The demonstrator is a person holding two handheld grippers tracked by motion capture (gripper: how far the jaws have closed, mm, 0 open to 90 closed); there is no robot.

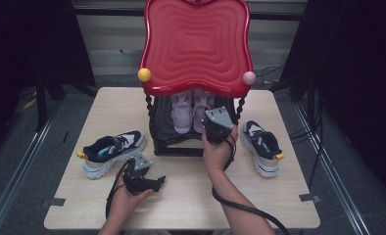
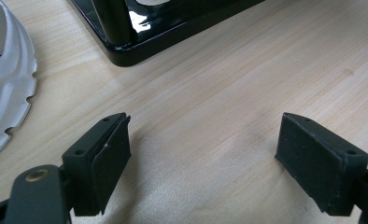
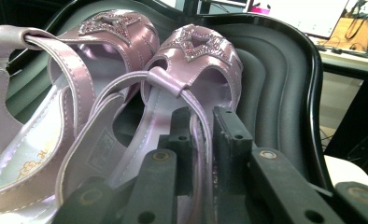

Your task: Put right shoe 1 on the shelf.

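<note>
Two pink sandals (image 1: 182, 116) lie side by side on the black lower tray (image 1: 162, 131) of a rack with a red wavy top (image 1: 196, 44). My right gripper (image 1: 213, 123) reaches into the rack from the front. In the right gripper view its jaws stand close together around the heel strap (image 3: 173, 81) of the right-hand sandal (image 3: 205, 56), and the right gripper (image 3: 201, 114) is shut on that strap. The other sandal (image 3: 112, 32) lies just to its left. My left gripper (image 1: 152, 183) rests low over the table's front; the left gripper (image 2: 205, 121) is open over bare wood.
A navy and white sneaker (image 1: 113, 149) lies left of the rack, and its white sole (image 2: 9, 84) shows near my left gripper. A matching sneaker (image 1: 262, 144) lies to the right. The rack's black base (image 2: 135, 42) stands just ahead of the left jaws.
</note>
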